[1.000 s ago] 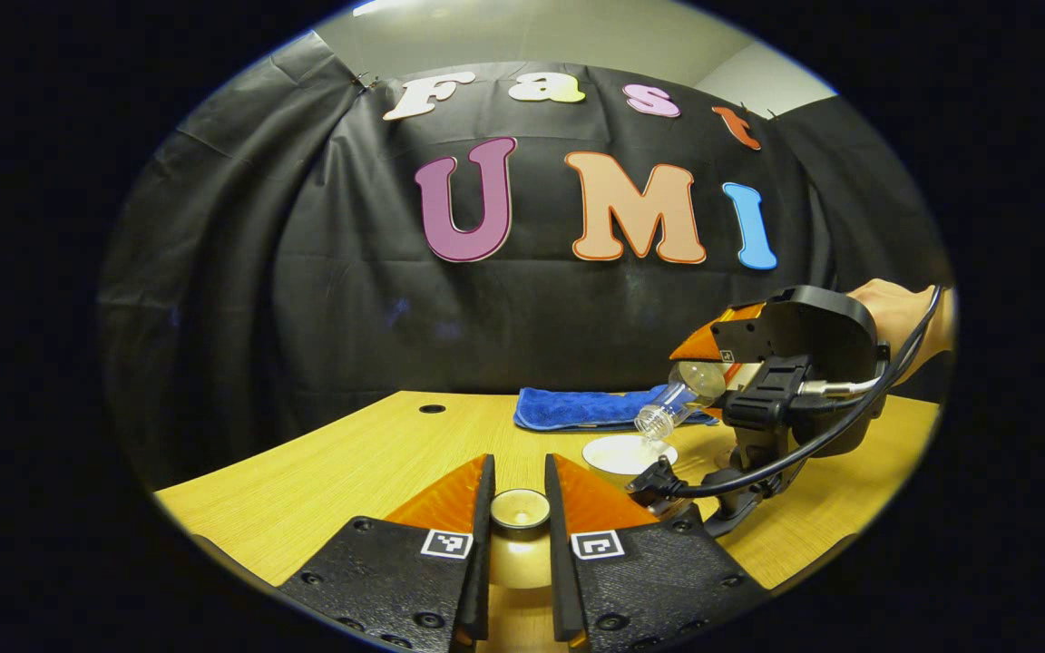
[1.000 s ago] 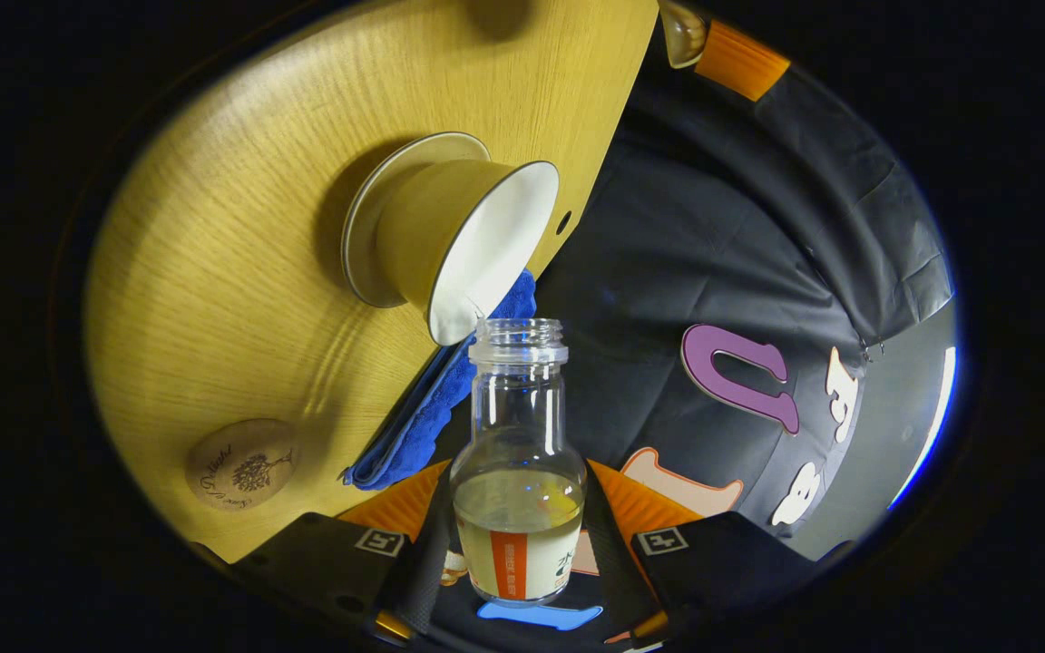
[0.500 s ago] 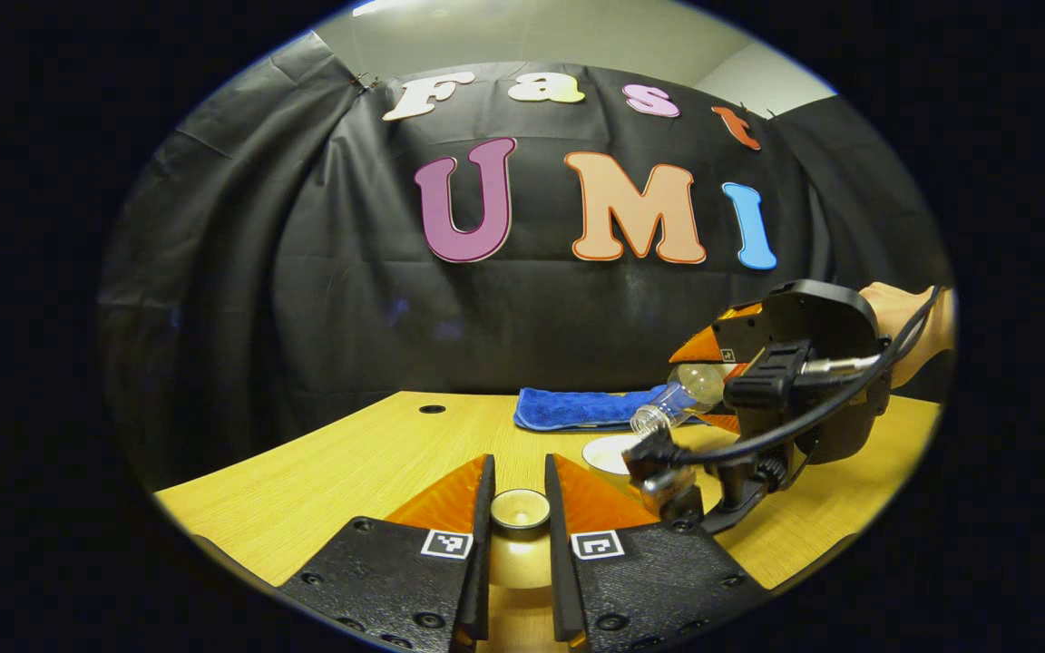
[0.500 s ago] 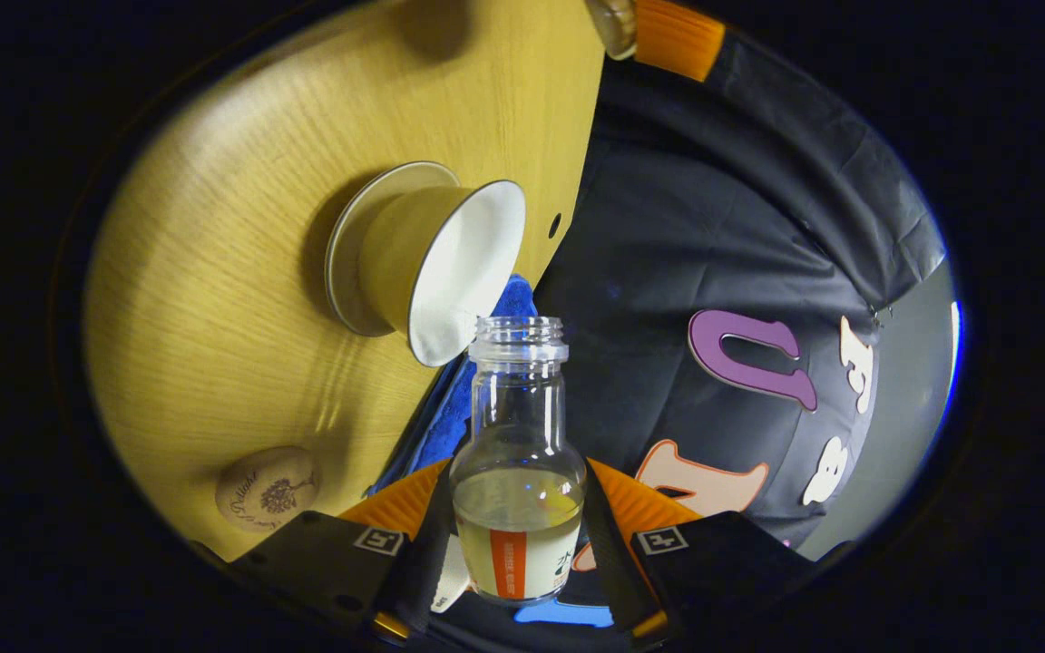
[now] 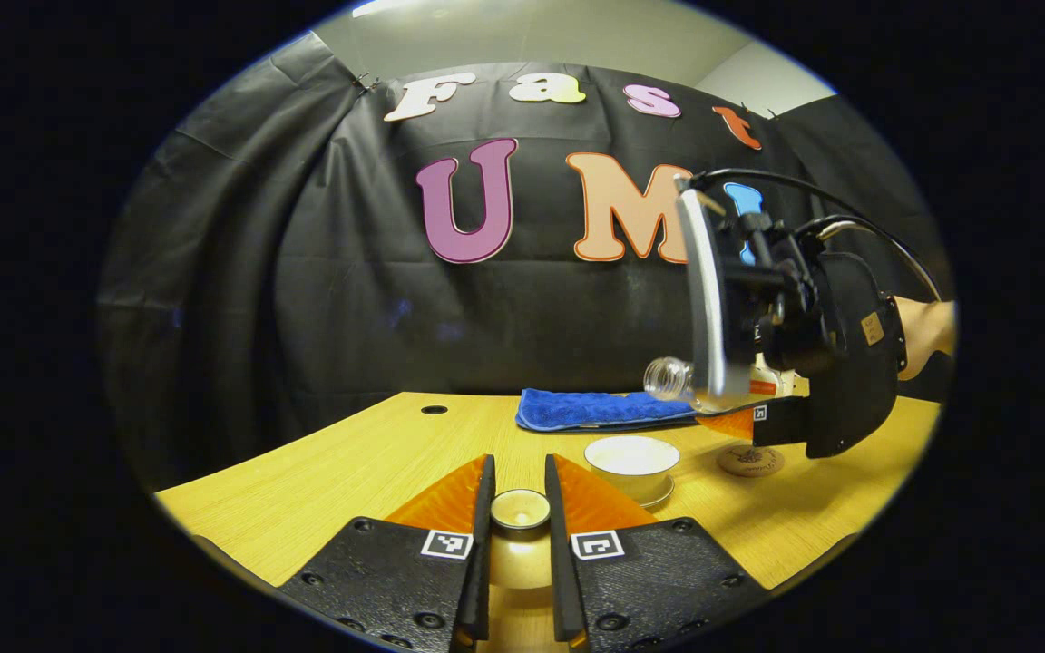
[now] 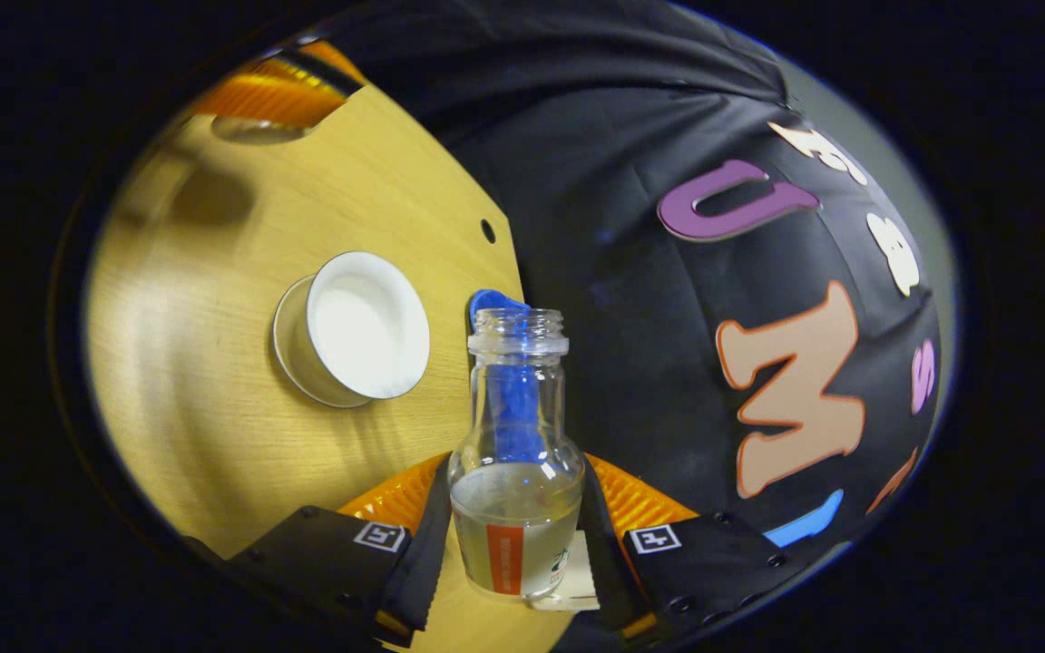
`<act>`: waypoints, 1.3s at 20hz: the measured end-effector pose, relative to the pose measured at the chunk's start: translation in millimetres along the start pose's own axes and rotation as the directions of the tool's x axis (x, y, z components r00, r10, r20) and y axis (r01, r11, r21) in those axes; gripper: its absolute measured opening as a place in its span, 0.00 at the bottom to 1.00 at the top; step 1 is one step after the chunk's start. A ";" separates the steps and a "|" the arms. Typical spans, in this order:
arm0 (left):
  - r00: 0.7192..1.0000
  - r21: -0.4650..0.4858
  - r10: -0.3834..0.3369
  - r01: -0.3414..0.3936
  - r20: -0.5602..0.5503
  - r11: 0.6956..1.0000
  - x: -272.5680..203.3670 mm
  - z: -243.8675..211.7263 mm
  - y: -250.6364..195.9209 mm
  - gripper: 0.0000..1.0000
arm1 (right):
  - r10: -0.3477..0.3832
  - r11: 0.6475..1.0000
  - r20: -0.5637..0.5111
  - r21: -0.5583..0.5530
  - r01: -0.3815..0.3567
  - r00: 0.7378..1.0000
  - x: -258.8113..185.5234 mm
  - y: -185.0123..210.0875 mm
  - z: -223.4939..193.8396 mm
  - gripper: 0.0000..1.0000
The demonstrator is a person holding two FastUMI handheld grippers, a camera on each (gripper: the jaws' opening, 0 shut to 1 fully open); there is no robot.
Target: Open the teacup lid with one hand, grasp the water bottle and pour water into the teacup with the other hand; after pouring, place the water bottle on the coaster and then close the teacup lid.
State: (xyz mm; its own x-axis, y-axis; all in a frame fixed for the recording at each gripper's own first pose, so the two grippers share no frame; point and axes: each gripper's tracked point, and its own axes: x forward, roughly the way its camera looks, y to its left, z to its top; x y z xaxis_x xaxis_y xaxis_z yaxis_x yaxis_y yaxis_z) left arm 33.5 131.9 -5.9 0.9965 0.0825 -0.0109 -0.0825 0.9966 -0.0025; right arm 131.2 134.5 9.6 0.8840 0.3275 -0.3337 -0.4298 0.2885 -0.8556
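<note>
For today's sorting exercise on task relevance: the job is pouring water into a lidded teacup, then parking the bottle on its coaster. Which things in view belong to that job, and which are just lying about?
Belong to the job:
water bottle, in the right gripper
teacup, open
teacup lid, in the left gripper
coaster

Just lying about:
blue cloth
table

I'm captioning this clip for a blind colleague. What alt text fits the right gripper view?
A hand-held gripper clamps a clear water bottle, uncapped and still holding some water, its neck pointing away from the camera. Beyond it, an open teacup with a white interior sits on the wooden table, and a blue cloth shows behind the bottle's mouth.
</note>
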 end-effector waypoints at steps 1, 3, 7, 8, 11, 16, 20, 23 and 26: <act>1.000 0.000 0.000 0.000 0.000 1.000 0.0 -0.9 0.5 0.25 | -0.008 0.994 0.010 0.112 0.007 1.000 -0.1 -7.9 -6.4 0.70; 1.000 0.000 0.000 0.000 0.000 1.000 -0.2 -0.3 0.4 0.25 | -0.028 0.939 0.035 0.343 0.014 0.999 -1.2 -21.4 -20.3 0.77; 1.000 0.000 0.009 -0.009 0.000 1.000 -0.4 -0.7 1.5 0.25 | -0.069 0.661 0.129 0.749 -0.051 0.989 -13.5 -33.0 -37.8 0.70; 1.000 0.000 0.011 -0.011 -0.001 1.000 -0.3 -0.6 1.5 0.24 | -0.084 0.588 0.145 0.806 -0.069 0.986 -13.4 -33.1 -38.9 0.70; 1.000 -0.001 0.016 -0.016 0.000 1.000 -0.1 -0.6 1.6 0.25 | -0.158 0.496 0.126 0.868 -0.032 0.979 -8.4 -33.1 -48.0 0.73; 1.000 -0.001 0.018 -0.018 0.000 1.000 -0.3 -0.1 1.4 0.25 | -0.214 0.428 0.125 0.903 -0.022 0.969 -6.2 -21.1 -49.4 0.72; 1.000 -0.001 0.019 -0.019 0.000 1.000 -0.9 -0.5 1.5 0.25 | -0.221 0.422 0.108 0.906 -0.005 0.969 -3.0 -13.5 -48.4 0.74; 1.000 -0.001 0.020 -0.020 0.000 1.000 -0.8 -0.8 2.1 0.25 | -0.241 0.416 0.105 0.909 0.005 0.965 -4.3 -11.2 -53.4 0.75; 1.000 -0.001 0.021 -0.021 0.000 1.000 -0.4 -0.4 1.7 0.25 | -0.262 0.418 0.122 0.908 -0.001 0.957 -6.2 -10.9 -52.8 0.74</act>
State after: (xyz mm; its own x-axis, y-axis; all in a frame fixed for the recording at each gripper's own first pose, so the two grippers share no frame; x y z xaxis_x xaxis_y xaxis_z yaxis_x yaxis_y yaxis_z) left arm 33.0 133.5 -6.3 0.9946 0.1030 -0.0111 -0.1030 0.9947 -0.0031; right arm 140.1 81.8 0.1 0.9366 0.3472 -0.0470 -0.3475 0.9377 0.0021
